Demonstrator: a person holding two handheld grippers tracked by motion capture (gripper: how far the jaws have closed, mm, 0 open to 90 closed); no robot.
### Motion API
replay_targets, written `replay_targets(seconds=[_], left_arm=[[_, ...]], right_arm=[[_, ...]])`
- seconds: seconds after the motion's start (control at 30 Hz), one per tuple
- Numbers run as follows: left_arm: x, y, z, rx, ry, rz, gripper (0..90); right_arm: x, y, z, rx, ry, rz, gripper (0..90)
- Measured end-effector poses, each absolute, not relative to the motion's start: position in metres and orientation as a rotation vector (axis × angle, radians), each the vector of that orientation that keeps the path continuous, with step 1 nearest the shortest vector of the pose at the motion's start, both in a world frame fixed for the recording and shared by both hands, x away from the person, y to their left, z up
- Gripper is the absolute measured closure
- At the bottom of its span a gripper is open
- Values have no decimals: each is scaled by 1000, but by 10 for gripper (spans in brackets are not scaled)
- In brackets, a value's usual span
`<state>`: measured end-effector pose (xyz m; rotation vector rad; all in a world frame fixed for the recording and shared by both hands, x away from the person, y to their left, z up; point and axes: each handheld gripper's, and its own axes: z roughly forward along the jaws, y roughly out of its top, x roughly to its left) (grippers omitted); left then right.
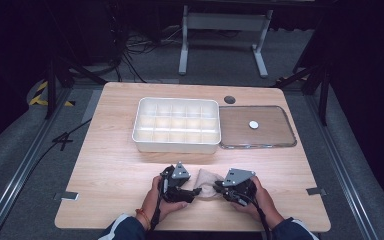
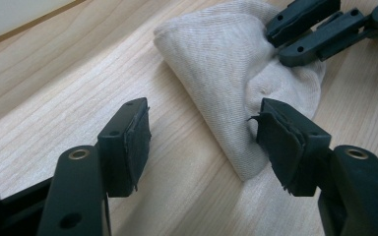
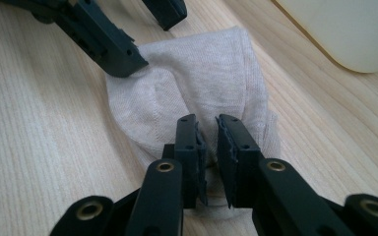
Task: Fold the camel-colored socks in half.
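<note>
at the near edge of the wooden table (image 1: pixel 110 165) the person's 2 hands each hold 1 gripper, and a beige sock (image 1: pixel 206 182) lies folded on the wood between them. the left gripper (image 2: pixel 199 142) has its jaws apart; the right-hand pad (image 2: pixel 274 142) touches the edge of the sock, the other pad stands free over bare wood, so it does not clamp the cloth. the right gripper (image 3: pixel 210 142) has its jaws almost together, with only a narrow gap, and they pinch a fold of the sock at its near end. in the high view the left gripper (image 1: pixel 192 191) and the right gripper (image 1: pixel 219 187) sit at the 2 sides of the sock, close to each other. farther off, well apart from the sock, stands a white box with compartments (image 1: pixel 176 145), and just beside it on the right lies a clear lid (image 1: pixel 270 135) flat on the table.
</note>
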<state>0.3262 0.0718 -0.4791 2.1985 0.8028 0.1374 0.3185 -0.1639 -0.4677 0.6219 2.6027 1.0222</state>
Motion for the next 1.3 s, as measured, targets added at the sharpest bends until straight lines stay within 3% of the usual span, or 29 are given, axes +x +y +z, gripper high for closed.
replay_targets(seconds=[0.17,0.27,0.4,0.57,1.07,1.3], left_arm=[[327,70,-480,2195,771,94,468],[329,72,-481,2161,796,30,593],[330,72,-481,2154,783,-8,679],[323,70,-479,2124,806,71,795],[318,70,-468,2066,745,109,820],[318,71,-469,2094,743,123,818]], right_arm=[[318,-164,-468,624,2605,1017,794],[319,-164,-468,628,2604,1020,794],[319,-163,-468,633,2600,1024,794],[319,-163,-468,644,2604,1030,794],[323,-160,-467,662,2622,1027,792],[320,-161,-462,661,2588,1075,742]])
